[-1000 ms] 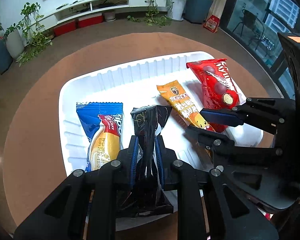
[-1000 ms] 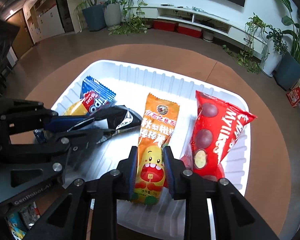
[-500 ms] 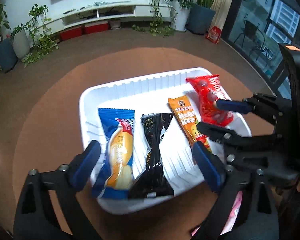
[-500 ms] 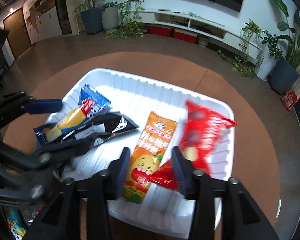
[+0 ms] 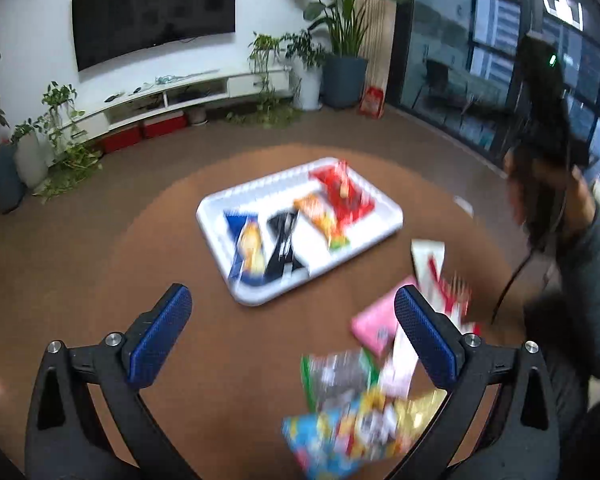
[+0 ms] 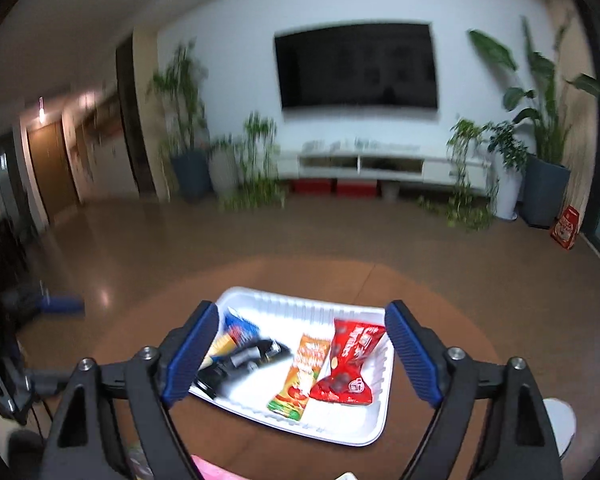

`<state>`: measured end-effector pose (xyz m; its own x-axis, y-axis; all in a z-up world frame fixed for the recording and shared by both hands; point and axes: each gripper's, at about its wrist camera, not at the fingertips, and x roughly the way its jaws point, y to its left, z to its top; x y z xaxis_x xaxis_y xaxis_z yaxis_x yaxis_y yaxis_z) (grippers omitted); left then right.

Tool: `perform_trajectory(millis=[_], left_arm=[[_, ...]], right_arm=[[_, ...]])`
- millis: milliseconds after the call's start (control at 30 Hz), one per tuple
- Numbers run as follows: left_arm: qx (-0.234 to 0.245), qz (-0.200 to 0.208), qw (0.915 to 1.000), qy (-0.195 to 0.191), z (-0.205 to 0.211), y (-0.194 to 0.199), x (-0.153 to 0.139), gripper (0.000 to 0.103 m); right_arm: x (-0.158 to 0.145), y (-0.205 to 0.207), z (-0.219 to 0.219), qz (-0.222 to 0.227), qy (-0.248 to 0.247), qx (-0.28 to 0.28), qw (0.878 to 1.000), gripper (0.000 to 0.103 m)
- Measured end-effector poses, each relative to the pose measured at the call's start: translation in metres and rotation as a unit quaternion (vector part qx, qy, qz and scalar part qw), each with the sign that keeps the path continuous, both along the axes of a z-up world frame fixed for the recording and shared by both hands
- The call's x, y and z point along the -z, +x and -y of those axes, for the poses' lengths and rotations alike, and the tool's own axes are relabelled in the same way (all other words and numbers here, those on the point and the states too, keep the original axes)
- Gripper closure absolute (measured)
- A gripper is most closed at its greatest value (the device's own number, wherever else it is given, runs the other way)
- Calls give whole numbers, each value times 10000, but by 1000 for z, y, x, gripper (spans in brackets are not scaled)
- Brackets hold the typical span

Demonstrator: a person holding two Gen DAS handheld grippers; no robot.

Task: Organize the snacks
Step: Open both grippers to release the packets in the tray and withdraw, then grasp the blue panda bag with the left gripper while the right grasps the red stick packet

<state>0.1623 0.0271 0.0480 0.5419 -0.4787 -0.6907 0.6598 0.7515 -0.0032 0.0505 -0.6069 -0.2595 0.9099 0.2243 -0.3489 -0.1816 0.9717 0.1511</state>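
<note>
A white tray [image 5: 384, 206] lies on the round brown table and holds a blue packet [image 5: 247, 246], a black packet [image 5: 283, 240], an orange packet [image 5: 322, 220] and a red packet [image 5: 342, 196] side by side. The tray [image 6: 364, 428] also shows in the right wrist view with the blue [image 6: 236, 330], black [image 6: 240, 362], orange [image 6: 302, 376] and red [image 6: 346, 364] packets. My left gripper [image 5: 292, 340] is open and empty, well back from the tray. My right gripper [image 6: 300, 354] is open and empty, raised above the tray's near side.
A pile of loose snack packets [image 5: 364, 412] lies on the table right of the left gripper, with a pink packet [image 5: 374, 322] and a white-red one [image 5: 432, 268]. A person [image 5: 572, 248] stands at the right. Plants and a TV unit [image 6: 380, 164] line the far wall.
Both grippers let go of their packets, opened wide and drew back and up from the tray. The black and orange packets now lie in the tray.
</note>
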Motion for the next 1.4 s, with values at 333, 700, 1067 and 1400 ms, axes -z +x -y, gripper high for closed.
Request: perform_trajectory(millis=[333,700,1067,1400], left_arm=[[1203,223,9884,902,6,-91,67,0],[2144,-246,9710,1028,20,-68,77,0],[3353,-635,9236,1747,44,-63,115,1],[3549,-689,9047,2254,56,-56,142,22]], right_arm=[[98,-87,23,-1003,996,439,9890,18],[125,-95,-24,-1421,573,-178,9880,16],[136,-85,-17,-1717,749,-138,9822,15],[142,-79,-19,-1887,818,-209,9784,15]])
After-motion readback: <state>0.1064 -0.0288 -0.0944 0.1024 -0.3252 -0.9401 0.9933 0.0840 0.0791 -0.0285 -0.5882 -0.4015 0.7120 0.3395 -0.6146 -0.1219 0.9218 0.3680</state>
